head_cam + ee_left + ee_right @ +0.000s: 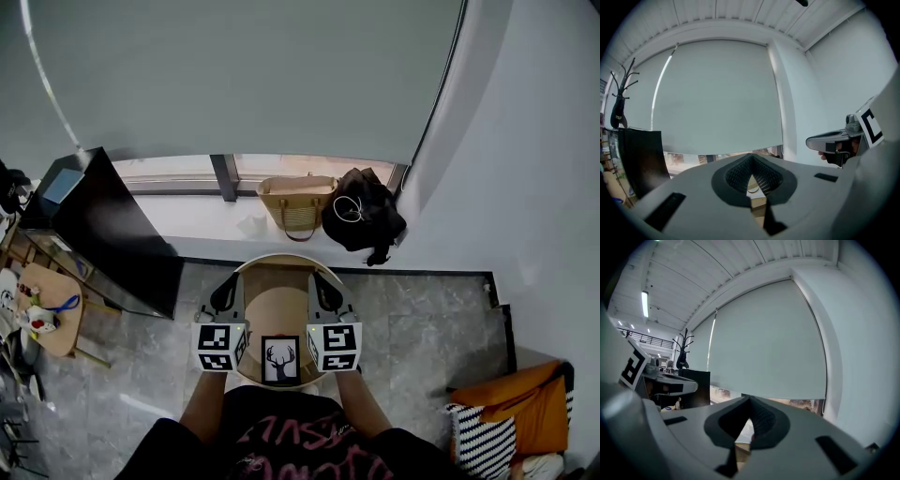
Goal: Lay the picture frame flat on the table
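Left gripper (225, 292) and right gripper (326, 291) sit side by side over the round worktop (279, 314), both pointing away from us. We read the left fingers (738, 176) as together at the tips with nothing between them, and the right fingers (768, 422) the same. The picture frame (280, 361), with a deer print, is at the worktop's near rim, behind the fingertips and between the two grippers. Neither gripper holds it. We can't tell whether it is upright or tilted.

Table (279, 305) sides hidden, person's torso (281, 436) cut off at bottom edge
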Available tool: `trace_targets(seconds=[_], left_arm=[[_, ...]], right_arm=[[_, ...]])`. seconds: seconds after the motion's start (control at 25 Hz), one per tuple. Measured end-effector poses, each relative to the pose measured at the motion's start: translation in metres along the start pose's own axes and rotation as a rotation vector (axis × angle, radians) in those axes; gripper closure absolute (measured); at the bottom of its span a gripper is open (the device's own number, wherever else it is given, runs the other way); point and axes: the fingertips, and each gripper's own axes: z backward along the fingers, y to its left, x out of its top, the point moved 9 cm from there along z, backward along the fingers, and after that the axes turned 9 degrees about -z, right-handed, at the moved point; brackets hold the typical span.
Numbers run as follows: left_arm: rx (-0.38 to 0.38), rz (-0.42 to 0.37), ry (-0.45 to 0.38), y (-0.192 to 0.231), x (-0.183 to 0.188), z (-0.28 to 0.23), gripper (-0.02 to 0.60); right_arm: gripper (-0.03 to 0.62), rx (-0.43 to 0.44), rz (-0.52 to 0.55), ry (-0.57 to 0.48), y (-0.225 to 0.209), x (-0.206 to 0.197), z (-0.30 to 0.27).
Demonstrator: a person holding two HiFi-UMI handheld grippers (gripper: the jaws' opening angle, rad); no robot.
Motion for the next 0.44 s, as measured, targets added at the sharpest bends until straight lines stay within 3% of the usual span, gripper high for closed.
trace_targets(seconds=[0.44], left_arm=[[0.026,0.016,0.010,-0.010,-0.004,0.000,0.572]], right_arm=[[0.574,0.004,-0.003,0.020,-0.016,-0.009,0.003]])
